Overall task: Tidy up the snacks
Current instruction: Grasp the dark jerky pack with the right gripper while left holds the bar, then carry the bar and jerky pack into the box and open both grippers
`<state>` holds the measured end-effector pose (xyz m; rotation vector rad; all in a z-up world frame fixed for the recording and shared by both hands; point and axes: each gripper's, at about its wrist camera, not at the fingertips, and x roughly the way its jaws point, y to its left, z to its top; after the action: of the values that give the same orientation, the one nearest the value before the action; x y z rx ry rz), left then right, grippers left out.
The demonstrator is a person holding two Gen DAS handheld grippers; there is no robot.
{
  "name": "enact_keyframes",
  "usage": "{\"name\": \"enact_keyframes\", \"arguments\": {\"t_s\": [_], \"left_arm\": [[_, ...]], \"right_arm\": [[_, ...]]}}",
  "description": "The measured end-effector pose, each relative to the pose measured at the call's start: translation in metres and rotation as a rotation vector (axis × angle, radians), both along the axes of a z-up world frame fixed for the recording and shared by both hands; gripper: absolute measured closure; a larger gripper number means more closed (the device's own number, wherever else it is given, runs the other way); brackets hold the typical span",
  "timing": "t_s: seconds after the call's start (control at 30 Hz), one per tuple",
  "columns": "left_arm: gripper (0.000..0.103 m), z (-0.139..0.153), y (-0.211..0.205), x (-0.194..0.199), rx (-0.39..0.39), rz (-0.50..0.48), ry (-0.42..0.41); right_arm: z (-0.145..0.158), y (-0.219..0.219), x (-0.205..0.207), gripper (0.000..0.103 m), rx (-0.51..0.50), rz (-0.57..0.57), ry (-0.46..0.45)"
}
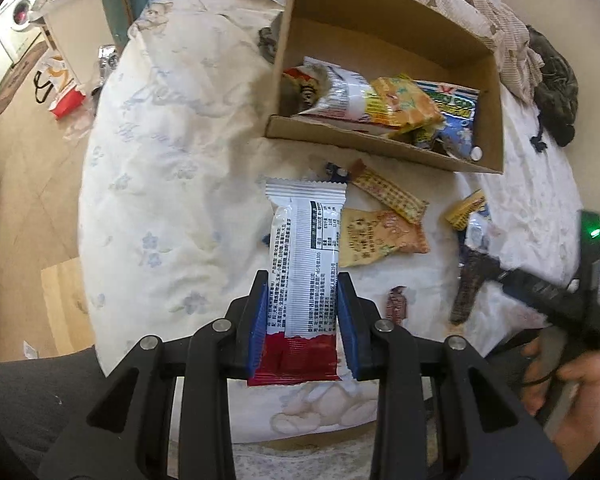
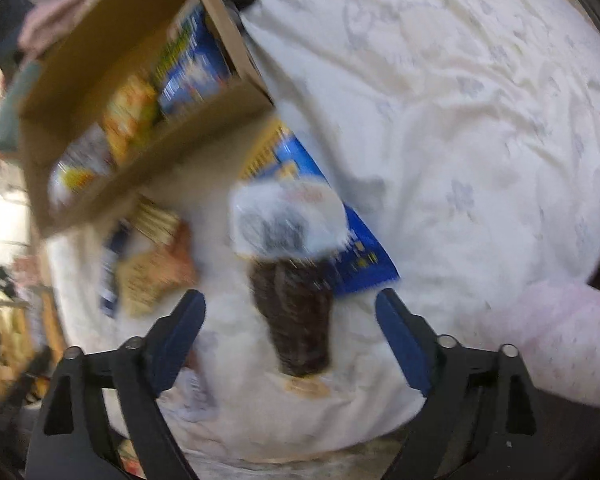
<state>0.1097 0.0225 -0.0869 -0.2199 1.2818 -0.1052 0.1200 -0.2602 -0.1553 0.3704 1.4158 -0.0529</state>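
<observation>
My left gripper (image 1: 303, 280) is shut on a white and red snack bar (image 1: 306, 264) and holds it above the bed, below the cardboard box (image 1: 380, 148). The box holds several snack packets (image 1: 380, 100). More packets lie on the sheet in front of the box, among them an orange packet (image 1: 380, 236) and a striped bar (image 1: 388, 192). My right gripper (image 2: 290, 312) is open over a dark brown and white packet (image 2: 292, 280) that lies on a blue packet (image 2: 356, 248). It also shows at the right of the left wrist view (image 1: 472, 276). The right wrist view is blurred.
The white floral bedsheet (image 1: 168, 184) covers the bed. A dark cloth (image 1: 556, 84) lies at the far right by the box. The floor at the left has a red and white bag (image 1: 62, 88) and a washing machine (image 1: 16, 24). A pink cloth (image 2: 560, 340) lies at the right.
</observation>
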Motion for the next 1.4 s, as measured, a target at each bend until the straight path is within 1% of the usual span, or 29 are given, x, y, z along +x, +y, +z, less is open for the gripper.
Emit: {"name": "enact_keyframes", "arguments": {"t_s": [0.07, 0.1, 0.17, 0.3, 0.43, 0.47, 0.5, 0.53, 0.57, 0.6, 0.67, 0.8, 1.0, 1.1, 1.27, 1.4], "left_arm": [[0.075, 0.002, -0.003, 0.0, 0.003, -0.003, -0.007], [0.075, 0.004, -0.004, 0.0, 0.019, 0.004, -0.016], [0.075, 0.006, -0.002, 0.0, 0.045, 0.027, -0.033], [0.075, 0.005, 0.005, 0.001, 0.049, 0.048, -0.034], [0.075, 0.004, 0.016, -0.002, 0.043, 0.075, -0.029], [0.075, 0.004, 0.018, -0.002, 0.045, 0.08, -0.032], [0.075, 0.006, 0.019, -0.003, 0.049, 0.087, -0.04], [0.075, 0.007, 0.02, -0.004, 0.053, 0.09, -0.046], [0.075, 0.008, 0.02, -0.005, 0.057, 0.092, -0.053], [0.075, 0.009, 0.021, -0.005, 0.06, 0.091, -0.059], [0.075, 0.01, 0.02, -0.006, 0.06, 0.09, -0.063], [0.075, 0.009, 0.019, -0.006, 0.06, 0.085, -0.062], [0.075, 0.009, 0.016, -0.007, 0.075, 0.079, -0.069], [0.075, 0.007, 0.017, -0.007, 0.086, 0.084, -0.066], [0.075, 0.005, 0.022, -0.006, 0.09, 0.104, -0.065], [0.075, 0.007, 0.026, -0.008, 0.099, 0.116, -0.091]], "right_arm": [[-0.009, 0.006, -0.002, 0.005, -0.038, 0.014, 0.018], [-0.014, 0.008, -0.002, 0.005, -0.051, 0.018, 0.03], [-0.029, 0.015, 0.001, 0.005, -0.035, 0.039, 0.073], [-0.047, 0.026, 0.005, 0.005, -0.093, 0.083, 0.127], [-0.049, 0.03, 0.007, 0.005, -0.114, 0.088, 0.131], [-0.048, 0.031, 0.007, 0.009, -0.11, 0.09, 0.124], [-0.045, 0.034, 0.006, 0.015, -0.113, 0.092, 0.116], [-0.042, 0.036, 0.007, 0.03, -0.133, 0.097, 0.111], [-0.04, 0.036, 0.007, 0.036, -0.138, 0.097, 0.106], [-0.037, 0.038, 0.009, 0.037, -0.13, 0.091, 0.103], [-0.032, 0.036, 0.007, 0.044, -0.099, 0.089, 0.093], [-0.022, 0.03, -0.002, 0.045, -0.016, 0.095, 0.086], [-0.005, 0.043, -0.02, 0.046, 0.113, 0.152, 0.034], [0.007, 0.055, -0.026, 0.046, 0.169, 0.193, -0.012], [0.035, 0.073, -0.026, 0.046, 0.218, 0.268, -0.139], [0.06, 0.074, -0.027, 0.046, 0.248, 0.265, -0.26]]}}
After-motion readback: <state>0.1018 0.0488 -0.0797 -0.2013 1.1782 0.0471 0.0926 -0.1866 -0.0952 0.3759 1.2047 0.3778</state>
